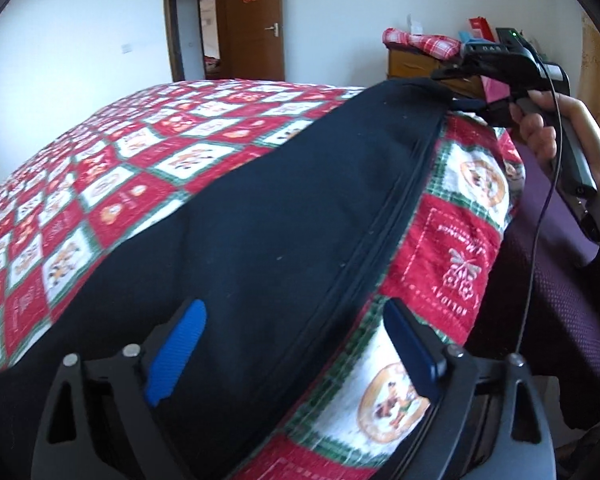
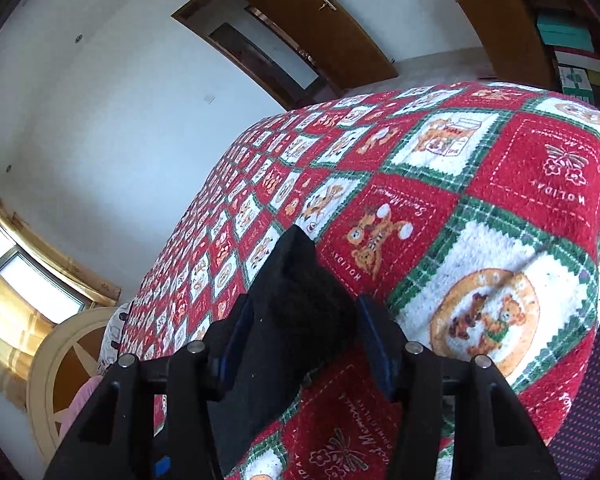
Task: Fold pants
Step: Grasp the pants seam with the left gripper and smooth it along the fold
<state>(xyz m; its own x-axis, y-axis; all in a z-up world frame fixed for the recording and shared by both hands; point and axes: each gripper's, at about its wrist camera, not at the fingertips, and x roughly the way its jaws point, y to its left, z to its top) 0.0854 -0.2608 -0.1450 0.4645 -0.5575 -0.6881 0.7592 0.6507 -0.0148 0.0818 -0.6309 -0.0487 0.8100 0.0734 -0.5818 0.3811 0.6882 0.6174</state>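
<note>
Left wrist view is showing my left gripper (image 1: pixel 296 356) tilting down over the bed (image 1: pixel 100 184), its blue pads (image 1: pixel 176 354) standing wide apart. The pants (image 1: pixel 284 216), dark navy, are lying across the quilt as a long band running from 7 o'clock up to 1 o'clock. One pad is sitting over the dark cloth at 7 o'clock, the other over the quilt at 5 o'clock, and the seamed edge of the pants is passing between them. Neither pad is pressing on the cloth, so this gripper is gripping nothing.

At 2 o'clock in the same view, my right hand (image 1: pixel 560 136) is wrapping around the handle of the right gripper (image 1: pixel 464 88), which is reaching in from the bed's edge with a cable trailing down from it. Its fingers are meeting the far tip of the pants there.

Right wrist view is showing that gripper (image 2: pixel 300 340) angling down toward the quilt, with a bunched end of the pants (image 2: pixel 296 300) filling the gap between the two fingers. Both pads are pressing against the bunched cloth, so I am clamping it. The cloth is rising to a point at 12 o'clock of the fingers and trailing back toward 7 o'clock. A door (image 2: pixel 312 28) is standing open beyond the bed.
</note>
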